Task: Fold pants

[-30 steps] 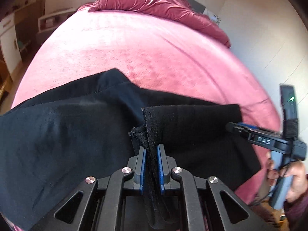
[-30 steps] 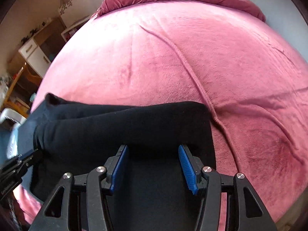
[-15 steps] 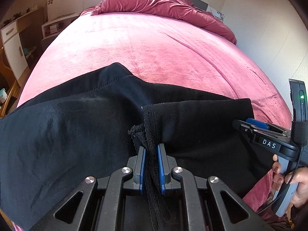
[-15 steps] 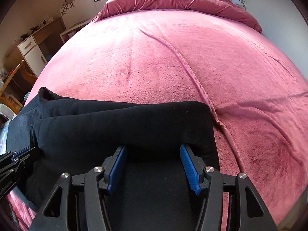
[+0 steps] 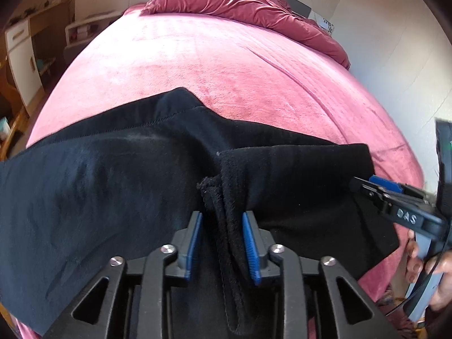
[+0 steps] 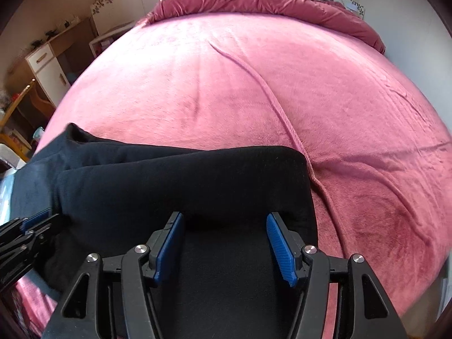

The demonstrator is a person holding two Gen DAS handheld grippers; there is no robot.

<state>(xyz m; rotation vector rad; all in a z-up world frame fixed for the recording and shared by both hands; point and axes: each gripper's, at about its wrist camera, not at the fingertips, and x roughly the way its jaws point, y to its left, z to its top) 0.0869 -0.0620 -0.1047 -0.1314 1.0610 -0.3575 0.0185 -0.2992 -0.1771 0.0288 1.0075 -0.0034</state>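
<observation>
Cut off at the bottom edge of both views: the near part of the black pants (image 5: 118,192), running under the gripper bodies and out of frame. Hard to make out where one layer ends and another begins – dark cloth on dark cloth, only a stitched seam and a fuzzy bunched hem showing clearly in the left wrist view. Spread crosswise over the near end of the pink blanket (image 5: 226,65) covering the bed, one section doubled over itself on the right with a rounded fold edge, a pointed corner sticking up toward the rumpled crimson duvet (image 5: 254,8) at the head of the bed. Left gripper (image 5: 222,250) low over the cloth with blue pads parted, a ridge of bunched hem standing loose between them, not pinched. Right gripper (image 6: 226,250) spread wide over the flat folded section (image 6: 180,186), pads clear of the cloth on either side – nothing clamped. Seen from the left camera at the right edge: the right gripper's black fingers (image 5: 395,200) reaching in sideways over the fold's end, bare fingertips of the right hand (image 5: 432,276) wrapped round its handle, mostly out of frame. Wooden desk and white drawers (image 6: 45,65) blurred at far left.
</observation>
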